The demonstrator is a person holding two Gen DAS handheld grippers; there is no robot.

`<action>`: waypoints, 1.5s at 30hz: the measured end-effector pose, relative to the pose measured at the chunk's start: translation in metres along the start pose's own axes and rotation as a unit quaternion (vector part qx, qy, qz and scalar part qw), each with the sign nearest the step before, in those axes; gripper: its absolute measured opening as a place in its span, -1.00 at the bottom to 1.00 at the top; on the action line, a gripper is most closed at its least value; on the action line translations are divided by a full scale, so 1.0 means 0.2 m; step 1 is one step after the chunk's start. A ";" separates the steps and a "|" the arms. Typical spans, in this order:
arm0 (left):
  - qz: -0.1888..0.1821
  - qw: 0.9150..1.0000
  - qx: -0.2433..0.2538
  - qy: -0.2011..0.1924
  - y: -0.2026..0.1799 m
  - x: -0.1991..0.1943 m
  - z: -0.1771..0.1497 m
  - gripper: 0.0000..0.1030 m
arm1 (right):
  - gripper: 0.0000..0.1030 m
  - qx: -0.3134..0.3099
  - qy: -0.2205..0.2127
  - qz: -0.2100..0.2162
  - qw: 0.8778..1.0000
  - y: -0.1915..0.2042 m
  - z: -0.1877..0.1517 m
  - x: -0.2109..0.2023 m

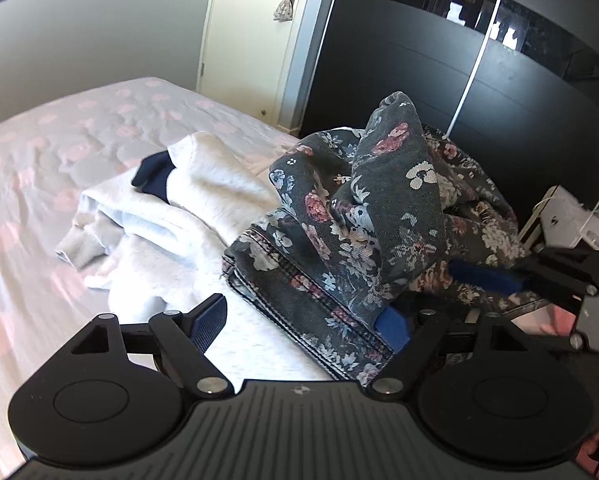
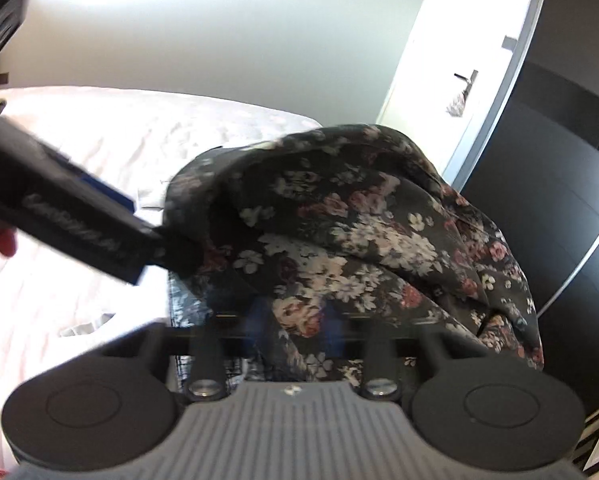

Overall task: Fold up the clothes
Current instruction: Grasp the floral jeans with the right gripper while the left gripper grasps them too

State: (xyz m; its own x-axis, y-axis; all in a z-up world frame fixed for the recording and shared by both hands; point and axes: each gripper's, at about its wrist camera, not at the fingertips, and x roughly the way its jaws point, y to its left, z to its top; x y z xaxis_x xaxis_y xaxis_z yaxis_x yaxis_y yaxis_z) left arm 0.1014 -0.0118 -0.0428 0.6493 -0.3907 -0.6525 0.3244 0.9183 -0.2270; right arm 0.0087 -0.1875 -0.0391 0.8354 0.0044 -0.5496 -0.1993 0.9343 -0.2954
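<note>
On the bed [image 1: 39, 184], left tongs [image 1: 303, 320] spread, right tongs [image 2: 295, 320] pinching floral trousers [image 1: 359, 216]

I see a bed [image 1: 59, 152] with a pink-dotted white cover, a pale wall [image 1: 99, 32] behind, a white door [image 1: 255, 40], and a black wardrobe [image 1: 499, 100] beside it.

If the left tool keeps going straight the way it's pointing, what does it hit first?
Probably the floral garment: the left tool is open, and the fabric already lies between its fingers, bunched up just ahead. Depth is hard to judge.
</note>
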 end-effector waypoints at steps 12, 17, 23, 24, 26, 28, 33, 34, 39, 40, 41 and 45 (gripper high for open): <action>-0.021 1.000 -0.019 0.005 0.07 -0.01 -0.08 0.58 | 0.39 0.038 0.010 0.063 0.997 -0.08 -0.11 -0.07; 0.012 1.000 0.009 0.018 0.08 -0.02 -0.11 0.58 | 0.38 -0.031 0.015 0.052 0.998 0.12 -0.14 -0.04; 0.014 1.000 0.000 0.004 0.11 0.05 -0.04 0.58 | -0.38 -0.038 0.017 0.000 0.999 0.13 -0.11 0.02; 0.018 1.000 0.003 -0.001 0.11 0.07 -0.03 0.58 | -0.79 -0.030 0.016 0.004 0.999 0.11 -0.10 0.02; 0.020 1.000 0.009 -0.011 0.12 0.11 0.00 0.58 | -0.91 -0.012 0.012 0.003 1.000 0.06 -0.09 0.01; 0.020 1.000 0.013 -0.020 0.12 0.15 0.02 0.58 | -0.91 0.005 0.002 -0.023 1.000 0.01 -0.08 -0.01; -0.004 1.000 0.017 -0.010 0.10 0.24 0.05 0.17 | -0.91 0.052 -0.009 -0.074 0.996 -0.12 -0.06 -0.06; -0.002 1.000 0.016 -0.012 0.09 0.24 0.05 0.08 | -0.91 0.058 -0.009 -0.084 0.995 -0.13 -0.06 -0.07; -0.002 1.000 -0.002 -0.030 0.12 0.14 0.04 -0.84 | -0.92 0.049 -0.025 -0.112 0.992 -0.18 0.02 -0.15; -0.008 0.999 -0.014 -0.034 0.13 0.11 0.04 -0.87 | -0.92 0.043 -0.031 -0.115 0.992 -0.18 0.05 -0.17; -0.010 0.999 -0.024 -0.039 0.14 0.08 0.04 -0.90 | -0.92 0.040 -0.039 -0.117 0.992 -0.17 0.07 -0.20; -0.009 0.997 -0.033 -0.062 0.16 -0.08 0.05 -0.93 | -0.94 0.036 -0.075 -0.108 0.991 -0.14 0.20 -0.36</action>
State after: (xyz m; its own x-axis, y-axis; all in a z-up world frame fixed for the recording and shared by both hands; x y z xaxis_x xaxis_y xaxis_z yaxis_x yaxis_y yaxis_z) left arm 0.1085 0.0228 -0.0314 0.7252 -0.4081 -0.5546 0.2933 0.9118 -0.2874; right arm -0.0245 -0.1992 0.0399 0.9225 -0.1513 -0.3552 0.0257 0.9420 -0.3346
